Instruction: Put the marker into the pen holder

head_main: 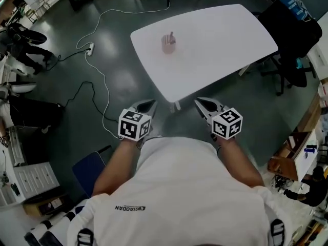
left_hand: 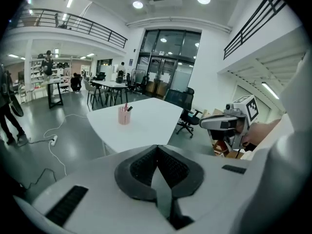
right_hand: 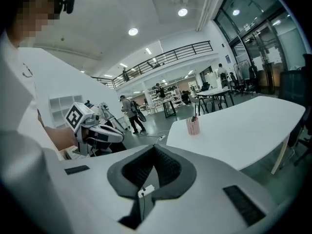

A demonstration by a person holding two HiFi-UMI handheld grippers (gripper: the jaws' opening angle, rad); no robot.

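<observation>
A pink pen holder (head_main: 168,44) stands on the far left part of the white table (head_main: 220,40), with a dark marker (left_hand: 128,108) sticking out of its top. The holder also shows in the left gripper view (left_hand: 124,115) and the right gripper view (right_hand: 193,126). My left gripper (head_main: 149,105) and right gripper (head_main: 200,102) hang side by side in front of my chest, short of the table's near edge and pointing toward it. Both have their jaws pressed together with nothing between them. Each one shows in the other's view, the right gripper (left_hand: 214,123) and the left gripper (right_hand: 114,136).
A dark office chair (head_main: 289,32) stands at the table's right end. A white cable and power strip (head_main: 90,48) lie on the floor to the left. A blue seat (head_main: 88,169) is near my left side. People (right_hand: 128,112) and more tables stand far behind.
</observation>
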